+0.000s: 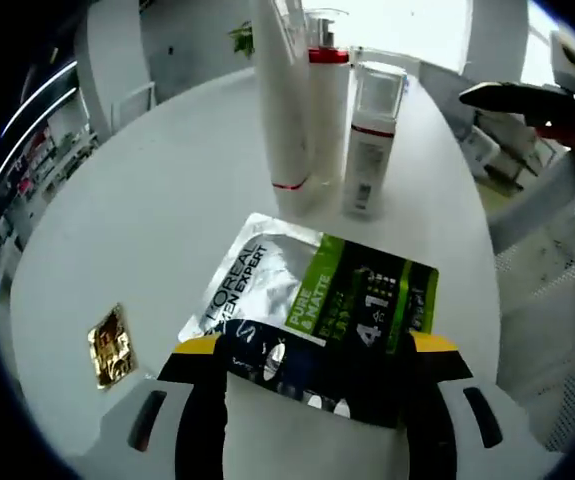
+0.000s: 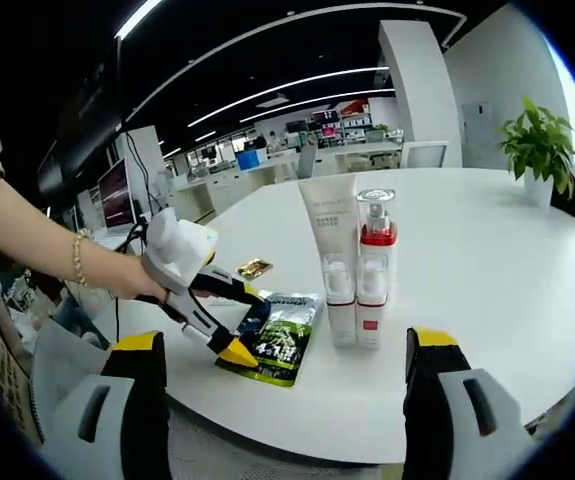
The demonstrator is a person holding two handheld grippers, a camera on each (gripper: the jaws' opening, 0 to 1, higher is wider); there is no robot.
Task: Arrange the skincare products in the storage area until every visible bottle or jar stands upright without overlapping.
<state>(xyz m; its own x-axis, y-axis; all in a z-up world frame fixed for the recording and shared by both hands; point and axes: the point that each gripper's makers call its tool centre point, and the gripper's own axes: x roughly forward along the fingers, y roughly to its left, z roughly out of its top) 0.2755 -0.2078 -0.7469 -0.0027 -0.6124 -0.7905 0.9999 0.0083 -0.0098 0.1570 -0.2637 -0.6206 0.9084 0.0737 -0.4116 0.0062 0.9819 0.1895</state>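
- Yellow-tipped left gripper [image 1: 312, 350] is closed on the near edge of a green/silver sachet [image 1: 317, 300], flat on the white table [image 1: 167, 200].
- Gold packet [image 1: 110, 345] lies left of those fingers, apart.
- Beyond the tips: white tube [image 1: 282, 100], red-collared pump bottle [image 1: 329, 100], small bottle [image 1: 369, 140], all upright, close together.
- Right gripper [image 2: 287, 370] has its jaws wide apart, holding nothing; bottles stand ahead btwn them.
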